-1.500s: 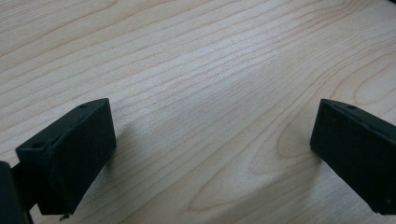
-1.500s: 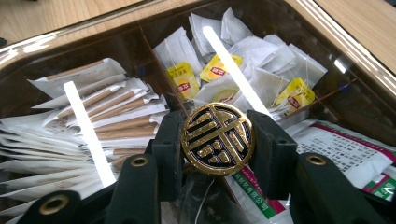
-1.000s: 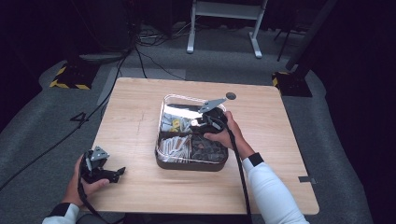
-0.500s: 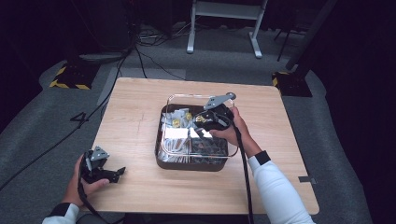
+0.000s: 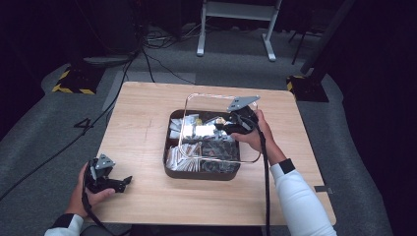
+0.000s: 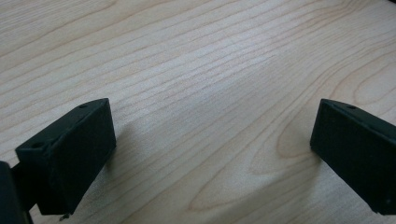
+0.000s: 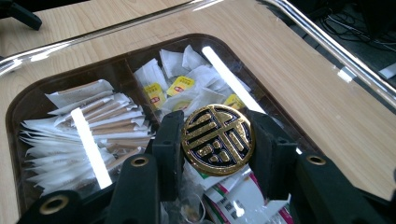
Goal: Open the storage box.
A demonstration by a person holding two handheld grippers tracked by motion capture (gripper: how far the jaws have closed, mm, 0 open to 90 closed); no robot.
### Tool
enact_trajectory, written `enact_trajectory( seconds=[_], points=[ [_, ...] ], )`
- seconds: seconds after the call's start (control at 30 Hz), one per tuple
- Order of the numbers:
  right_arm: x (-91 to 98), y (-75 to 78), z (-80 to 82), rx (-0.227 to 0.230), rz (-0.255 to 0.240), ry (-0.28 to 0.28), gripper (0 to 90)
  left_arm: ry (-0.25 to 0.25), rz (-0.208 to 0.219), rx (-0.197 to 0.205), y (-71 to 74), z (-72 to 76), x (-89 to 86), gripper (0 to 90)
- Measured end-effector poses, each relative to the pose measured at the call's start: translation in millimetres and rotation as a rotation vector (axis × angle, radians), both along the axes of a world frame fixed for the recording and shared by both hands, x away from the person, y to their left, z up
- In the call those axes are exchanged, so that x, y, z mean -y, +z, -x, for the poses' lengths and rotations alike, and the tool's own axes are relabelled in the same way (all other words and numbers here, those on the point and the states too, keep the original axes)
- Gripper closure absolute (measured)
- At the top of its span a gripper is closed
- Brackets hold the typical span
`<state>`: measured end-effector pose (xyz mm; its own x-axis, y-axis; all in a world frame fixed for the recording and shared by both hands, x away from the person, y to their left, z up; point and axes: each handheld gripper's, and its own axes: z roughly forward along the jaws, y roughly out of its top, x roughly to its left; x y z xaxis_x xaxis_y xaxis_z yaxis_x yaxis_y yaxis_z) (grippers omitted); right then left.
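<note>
A dark brown tray (image 5: pixel 201 173) of paper sachets (image 7: pixel 88 126) stands mid-table. Over it hangs a clear lid (image 5: pixel 186 105), tilted and lifted off the tray. My right gripper (image 5: pixel 223 127) holds the lid by its round black-and-gold knob (image 7: pixel 217 140), with a jaw pressed on each side of it. In the right gripper view the lid's clear rim (image 7: pixel 327 46) runs across the top. My left gripper (image 5: pixel 125 182) rests low at the table's front left corner, jaws wide apart over bare wood (image 6: pixel 212 154), nothing between them.
The tray has compartments with white packets, brown sticks and yellow-labelled tea bags (image 7: pixel 180 86). Bare wood table (image 5: pixel 142 128) lies to the left of and behind the tray. On the floor beyond are cables (image 5: pixel 147 54) and a metal stand (image 5: pixel 236 29).
My right gripper has risen and moved a little right with the lid, which now hangs higher above the tray. The left gripper has stayed in place.
</note>
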<state>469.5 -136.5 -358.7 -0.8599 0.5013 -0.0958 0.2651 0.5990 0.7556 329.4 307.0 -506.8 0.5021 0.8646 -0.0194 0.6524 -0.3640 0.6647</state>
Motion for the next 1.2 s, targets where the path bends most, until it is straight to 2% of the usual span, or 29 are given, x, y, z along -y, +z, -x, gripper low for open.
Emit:
enact_trajectory(
  seconds=[0.33, 0.93, 1.2],
  points=[
    [23.2, 6.0, 2.3, 0.008, -0.024, -0.036, 58.5, -0.001, -0.001, 0.000, 0.1, 0.0, -0.1, 0.4],
    [87.9, 1.5, 16.7, 0.023, -0.023, -0.138, 58.5, -0.001, -0.001, 0.000, 0.1, 0.0, -0.1, 0.4],
    [109.5, 0.1, 21.0, 0.023, -0.026, -0.173, 58.5, -0.001, -0.001, -0.001, 0.1, 0.0, -0.1, 0.4]
  ],
)
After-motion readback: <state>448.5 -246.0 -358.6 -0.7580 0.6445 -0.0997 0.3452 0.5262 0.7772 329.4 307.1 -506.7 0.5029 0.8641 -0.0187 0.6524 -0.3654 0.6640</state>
